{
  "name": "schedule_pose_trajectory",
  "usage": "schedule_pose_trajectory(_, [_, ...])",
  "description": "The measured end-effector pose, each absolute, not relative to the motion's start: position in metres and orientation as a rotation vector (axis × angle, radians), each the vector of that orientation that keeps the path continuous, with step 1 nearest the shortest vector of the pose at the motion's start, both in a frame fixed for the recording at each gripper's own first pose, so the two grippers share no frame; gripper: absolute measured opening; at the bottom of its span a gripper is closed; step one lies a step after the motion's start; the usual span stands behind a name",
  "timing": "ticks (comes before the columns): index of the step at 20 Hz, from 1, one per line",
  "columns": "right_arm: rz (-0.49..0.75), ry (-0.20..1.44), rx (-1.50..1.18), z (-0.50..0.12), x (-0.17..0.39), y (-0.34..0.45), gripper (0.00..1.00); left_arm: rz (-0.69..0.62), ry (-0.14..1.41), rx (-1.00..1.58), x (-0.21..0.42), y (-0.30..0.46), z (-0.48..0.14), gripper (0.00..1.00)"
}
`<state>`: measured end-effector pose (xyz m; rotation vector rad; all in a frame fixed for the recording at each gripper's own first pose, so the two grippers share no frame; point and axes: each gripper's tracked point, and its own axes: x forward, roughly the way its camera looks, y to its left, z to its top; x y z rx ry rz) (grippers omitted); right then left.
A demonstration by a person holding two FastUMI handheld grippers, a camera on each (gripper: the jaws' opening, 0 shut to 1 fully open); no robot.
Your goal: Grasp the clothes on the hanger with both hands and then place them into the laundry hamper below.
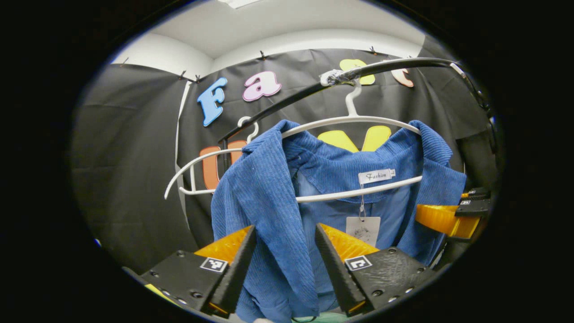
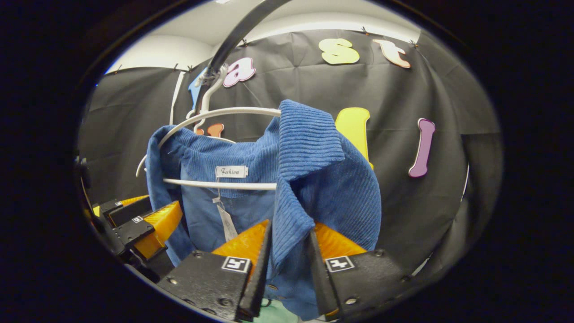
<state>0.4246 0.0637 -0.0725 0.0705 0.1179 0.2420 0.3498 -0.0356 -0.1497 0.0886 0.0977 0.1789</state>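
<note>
Shirts: we count one blue shirt [image 1: 264, 193], frame centre, on a white hanger [image 1: 358, 119].
Hangers: two; second hanger [image 1: 188, 172] bare, left.
Left gripper [image 1: 284, 264]: released, fingers astride front edge.
Right gripper [image 2: 289, 264]: fingers astride the other edge; grip we cannot tell.
Room: black rail [image 1: 403, 65], cloth wall.

The blue jacket's [image 1: 264, 202] lower part runs out past the bottom edge, and its hang tag's [image 1: 363, 229] print is too small to tell.

My left hand-held gripper [image 1: 285, 264]: two wedge-shaped fingers on black blocks, each block carrying round screws and a square black-and-white coded marker. My right hand-held gripper [image 2: 289, 269]: same build, same screws, same marker squares. Translucent ribbed backing sits behind every finger I see.
</note>
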Motion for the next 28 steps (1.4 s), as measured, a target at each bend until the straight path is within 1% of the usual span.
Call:
schedule_pose_trajectory(1, [0.234,0.118,0.076,-0.075,0.425,0.062,0.37,0.176,0.098,0.092,0.35,-0.036,-0.15,0.7])
schedule_pose_trajectory(2, [0.23,0.119,0.081,-0.076,0.426,0.06,0.31,0.181,0.097,0.094,0.35,-0.034,-0.148,0.66])
schedule_pose_trajectory(3, [0.238,0.119,0.089,-0.076,0.425,0.061,0.19,0.184,0.099,0.09,0.351,-0.032,-0.149,0.59])
schedule_pose_trajectory(5, [0.291,0.125,0.128,-0.08,0.423,0.067,0.12,0.179,0.119,0.065,0.35,-0.032,-0.154,0.43])
schedule_pose_trajectory(6, [0.323,0.145,0.163,-0.082,0.421,0.071,0.1,0.168,0.121,0.051,0.35,-0.033,-0.155,0.39])
schedule_pose_trajectory(7, [0.344,0.151,0.191,-0.083,0.42,0.073,0.09,0.15,0.115,0.046,0.349,-0.038,-0.153,0.29])
schedule_pose_trajectory(8, [0.355,0.145,0.192,-0.083,0.419,0.071,0.09,0.19,0.113,0.055,0.346,-0.029,-0.151,0.25])
schedule_pose_trajectory(11, [0.373,0.107,0.162,-0.076,0.414,0.067,0.09,0.175,0.128,0.045,0.35,-0.026,-0.158,0.07])
schedule_pose_trajectory(12, [0.376,0.106,0.171,-0.074,0.414,0.065,0.08,0.202,0.13,0.061,0.338,-0.024,-0.151,0.07])
schedule_pose_trajectory(13, [0.382,0.104,0.186,-0.074,0.413,0.065,0.09,0.212,0.128,0.071,0.348,-0.016,-0.154,0.05])
schedule_pose_trajectory(14, [0.384,0.1,0.198,-0.073,0.414,0.064,0.08,0.199,0.124,0.069,0.35,-0.017,-0.151,0.0])
schedule_pose_trajectory(15, [0.403,0.089,0.211,-0.07,0.41,0.064,0.06,0.183,0.114,0.063,0.352,-0.021,-0.148,0.0])
schedule_pose_trajectory(16, [0.416,0.078,0.216,-0.066,0.41,0.065,0.05,0.186,0.106,0.067,0.352,-0.02,-0.145,0.0])
schedule_pose_trajectory(17, [0.427,0.065,0.216,-0.062,0.408,0.064,0.05,0.192,0.098,0.075,0.35,-0.017,-0.141,0.03])
schedule_pose_trajectory(19, [0.43,0.046,0.222,-0.054,0.405,0.059,0.04,0.209,0.082,0.083,0.35,-0.012,-0.134,0.04])
schedule_pose_trajectory(21, [0.451,0.028,0.251,-0.046,0.403,0.056,0.05,0.223,0.071,0.077,0.348,-0.004,-0.128,0.03])
schedule_pose_trajectory(22, [0.46,0.026,0.268,-0.044,0.403,0.056,0.05,0.232,0.063,0.077,0.349,0.0,-0.124,0.0])
schedule_pose_trajectory(23, [0.483,0.023,0.294,-0.041,0.401,0.057,0.05,0.237,0.058,0.074,0.35,0.002,-0.12,0.03])
schedule_pose_trajectory(24, [0.495,0.021,0.318,-0.036,0.401,0.057,0.05,0.244,0.049,0.072,0.349,0.005,-0.116,0.0])
schedule_pose_trajectory(25, [0.523,0.015,0.341,-0.031,0.399,0.06,0.05,0.247,0.038,0.07,0.349,0.007,-0.111,0.03])
schedule_pose_trajectory(26, [0.55,0.005,0.368,-0.023,0.398,0.061,0.05,0.25,0.03,0.067,0.35,0.01,-0.106,0.0])
schedule_pose_trajectory(28, [0.614,-0.002,0.467,-0.012,0.392,0.063,0.04,0.257,0.016,0.057,0.353,0.017,-0.097,0.02])
